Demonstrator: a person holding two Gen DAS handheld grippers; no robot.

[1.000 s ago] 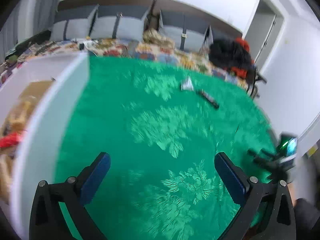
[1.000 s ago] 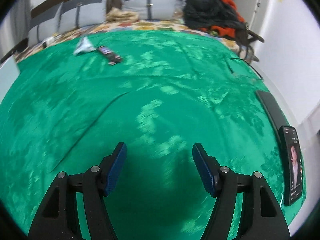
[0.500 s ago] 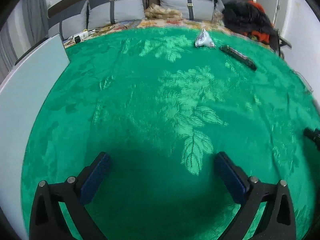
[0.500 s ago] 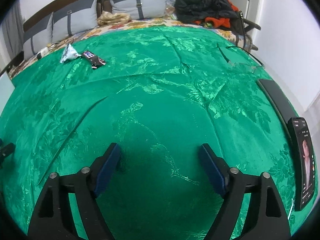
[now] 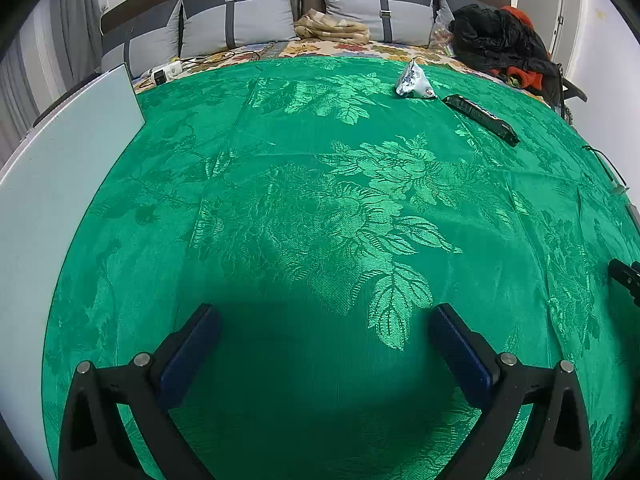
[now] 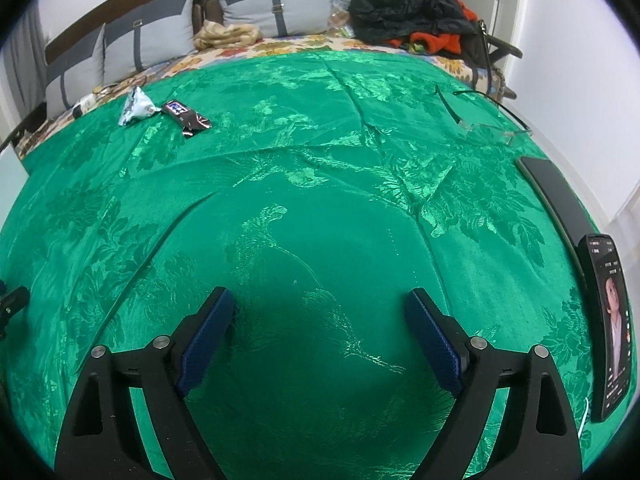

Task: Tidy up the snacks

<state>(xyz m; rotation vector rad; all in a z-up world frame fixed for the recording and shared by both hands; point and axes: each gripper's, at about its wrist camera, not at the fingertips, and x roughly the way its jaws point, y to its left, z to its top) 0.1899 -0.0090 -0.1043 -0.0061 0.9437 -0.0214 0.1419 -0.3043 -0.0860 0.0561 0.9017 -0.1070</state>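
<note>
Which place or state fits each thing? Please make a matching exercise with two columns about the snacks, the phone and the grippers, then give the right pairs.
Things:
1. white snack bag
2. dark chocolate bar
3. phone
4. left gripper

Places or states:
A. at the right edge of the cloth, screen lit
B. open, holding nothing
C. far side of the cloth, left of the bar
D. far side of the cloth, right of the bag

Pairs: 1-C, 2-D, 3-A, 4-B

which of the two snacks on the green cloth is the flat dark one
The chocolate bar: a long, flat, dark wrapper. The pouch beside it is silvery-white and puffed up.
</note>
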